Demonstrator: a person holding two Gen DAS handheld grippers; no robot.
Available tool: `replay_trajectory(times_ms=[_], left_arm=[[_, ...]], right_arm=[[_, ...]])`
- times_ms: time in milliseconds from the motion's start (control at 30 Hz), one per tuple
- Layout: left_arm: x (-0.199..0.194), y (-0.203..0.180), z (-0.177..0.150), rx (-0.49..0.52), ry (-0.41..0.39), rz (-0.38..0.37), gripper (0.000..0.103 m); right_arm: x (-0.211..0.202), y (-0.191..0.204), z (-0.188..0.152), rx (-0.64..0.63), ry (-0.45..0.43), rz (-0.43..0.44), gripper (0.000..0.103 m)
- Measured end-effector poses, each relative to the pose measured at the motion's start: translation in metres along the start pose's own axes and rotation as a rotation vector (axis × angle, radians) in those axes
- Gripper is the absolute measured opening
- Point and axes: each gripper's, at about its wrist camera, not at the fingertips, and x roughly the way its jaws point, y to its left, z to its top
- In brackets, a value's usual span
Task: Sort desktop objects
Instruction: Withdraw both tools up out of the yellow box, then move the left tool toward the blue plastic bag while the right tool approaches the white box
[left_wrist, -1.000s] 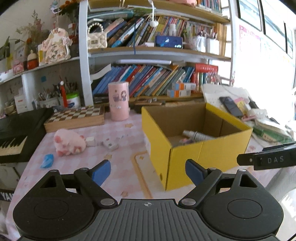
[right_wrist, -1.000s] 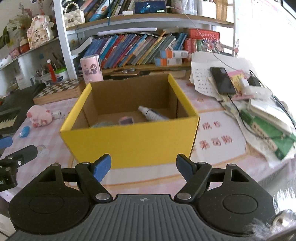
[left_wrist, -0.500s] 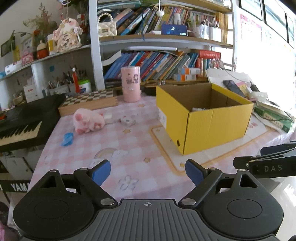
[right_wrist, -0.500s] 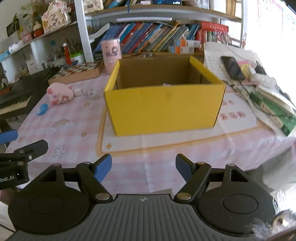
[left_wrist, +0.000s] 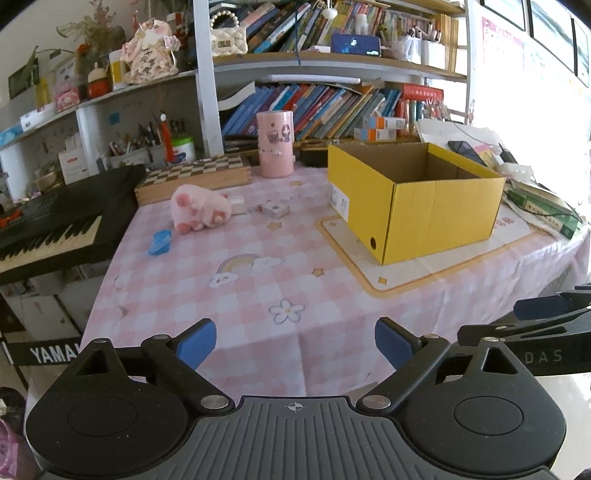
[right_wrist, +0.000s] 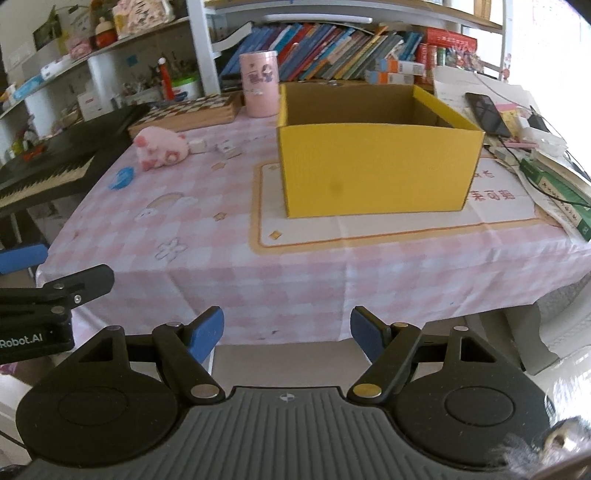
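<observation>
With both hand-held grippers, left (left_wrist: 295, 341) and right (right_wrist: 287, 328), held apart and empty at the worktop's (left_wrist: 258, 295) near edge, the pink plush pig (left_wrist: 199, 208) is seen far-left, nearer the left one, its length across the view.

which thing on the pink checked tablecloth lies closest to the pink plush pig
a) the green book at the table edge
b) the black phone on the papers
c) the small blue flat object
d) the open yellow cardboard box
c: the small blue flat object lies just in front of the pink plush pig on the pink checked tablecloth, while the open yellow cardboard box stands well off to the other side.
</observation>
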Motion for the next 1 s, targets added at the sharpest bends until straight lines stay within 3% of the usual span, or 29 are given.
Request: replay_trajectory(times_ms=[367,1000], left_arm=[[-0.017,0.023,-0.019,-0.047,0.016,0.046,0.095],[-0.034,0.065,-0.026,-0.128,-0.025,0.132,0.095]], right_arm=[[-0.001,0.035,-0.013,-0.068,0.023,0.047,0.073],[0.004,0.084,-0.002,-0.189,-0.001,0.114,0.071]])
